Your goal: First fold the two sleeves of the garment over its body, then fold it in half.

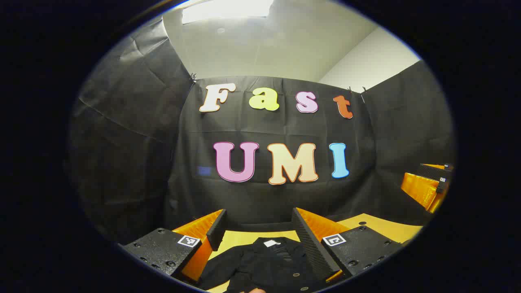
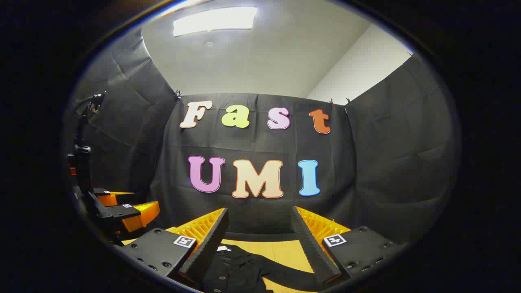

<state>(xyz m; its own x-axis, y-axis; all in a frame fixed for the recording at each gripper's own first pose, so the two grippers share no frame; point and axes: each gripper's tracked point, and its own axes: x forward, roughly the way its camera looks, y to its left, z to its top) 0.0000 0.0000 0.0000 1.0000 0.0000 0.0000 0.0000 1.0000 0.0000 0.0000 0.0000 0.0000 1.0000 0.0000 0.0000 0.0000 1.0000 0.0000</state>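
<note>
A black buttoned garment (image 1: pixel 268 264) with a white neck label lies on the yellow table (image 1: pixel 378 226), collar toward the booth wall. My left gripper (image 1: pixel 258 226) hangs open above it, nothing between its fingers. In the right gripper view the same garment (image 2: pixel 240 268) lies below, one sleeve stretching right across the table (image 2: pixel 285 250). My right gripper (image 2: pixel 258 228) is open above it and holds nothing. The left gripper (image 2: pixel 122 209) shows at the far left of the right gripper view, and the right gripper (image 1: pixel 427 183) at the far right of the left gripper view.
Black cloth walls close the booth at the back and on both sides. The table's far edge runs just in front of the back wall. A ceiling light (image 2: pixel 213 20) glows overhead.
</note>
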